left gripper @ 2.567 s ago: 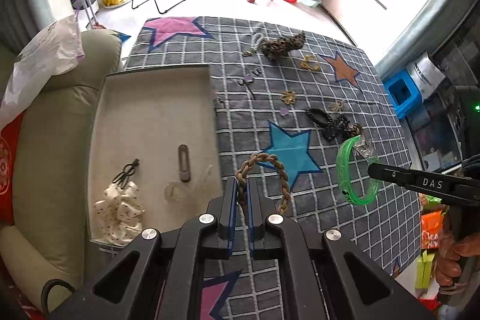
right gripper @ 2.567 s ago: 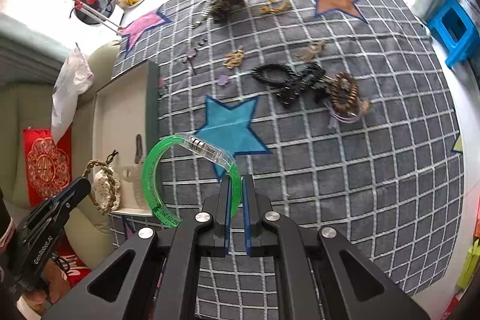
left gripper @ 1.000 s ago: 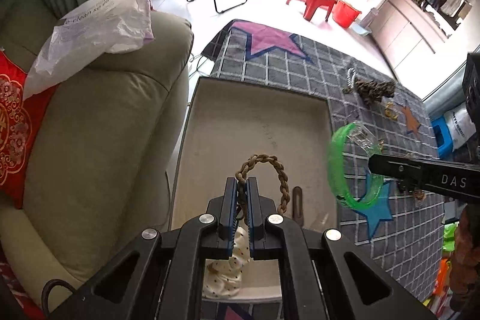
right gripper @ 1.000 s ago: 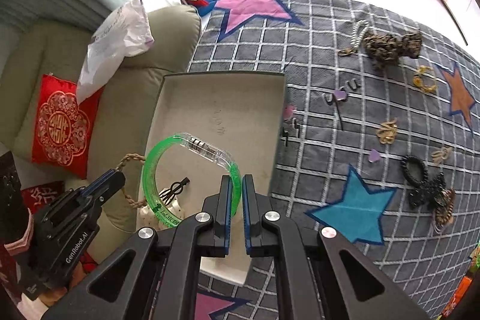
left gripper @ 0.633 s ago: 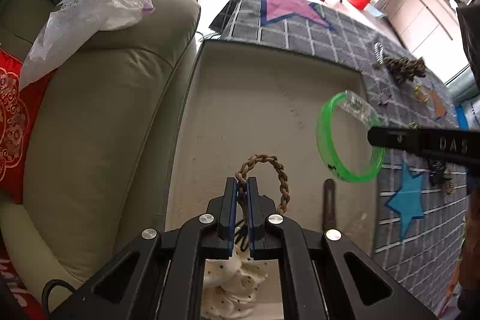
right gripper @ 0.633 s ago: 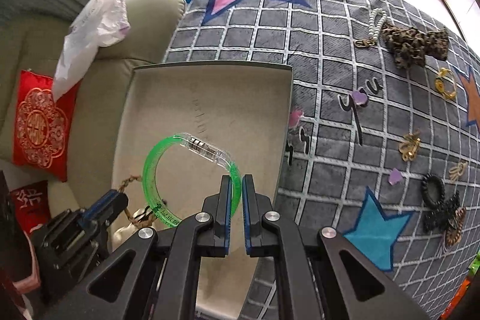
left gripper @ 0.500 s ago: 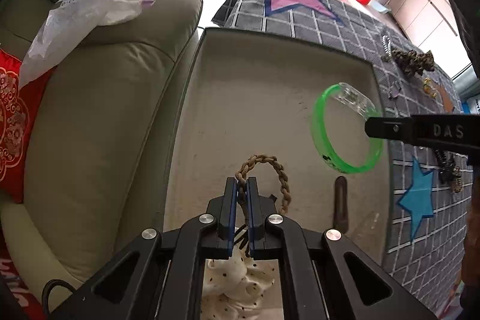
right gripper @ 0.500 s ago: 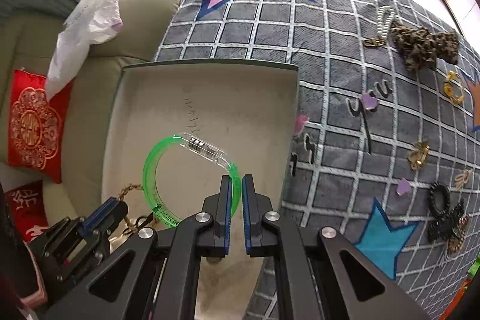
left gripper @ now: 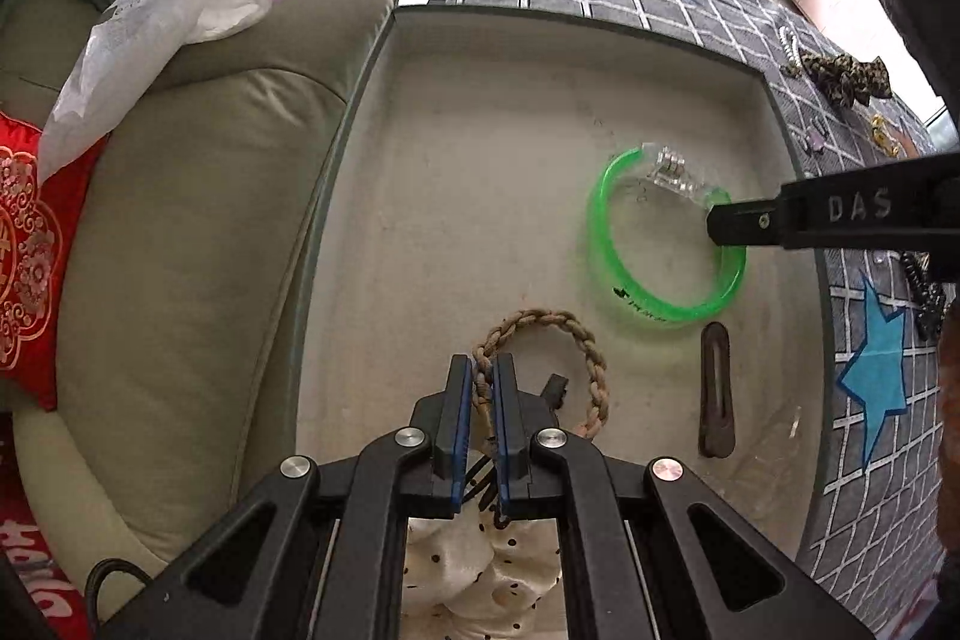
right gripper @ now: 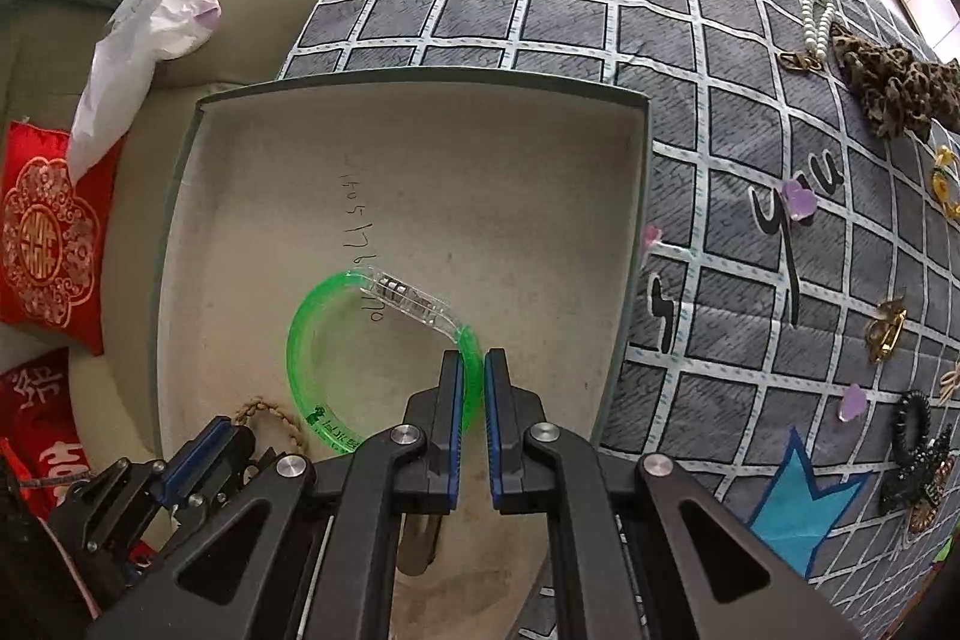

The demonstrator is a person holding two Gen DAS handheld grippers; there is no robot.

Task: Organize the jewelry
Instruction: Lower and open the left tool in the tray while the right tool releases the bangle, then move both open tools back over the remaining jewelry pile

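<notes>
We moved both loads over the tray | left gripper clamps braided bracelet, right gripper clamps green bangle | release next.

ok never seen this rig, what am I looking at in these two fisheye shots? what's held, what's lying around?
There is no robot: a person holds a two-finger gripper in each hand, with a camera on each looking along its fingers. The left gripper is shut on a braided tan rope bracelet. The right gripper is shut on a translucent green plastic bangle. Both hang over a shallow beige tray, which holds a dark brown hair clip and a white polka-dot scrunchie. The tray sits on a grey checked star-print cloth, where a leopard-print bow and small clips lie.
</notes>
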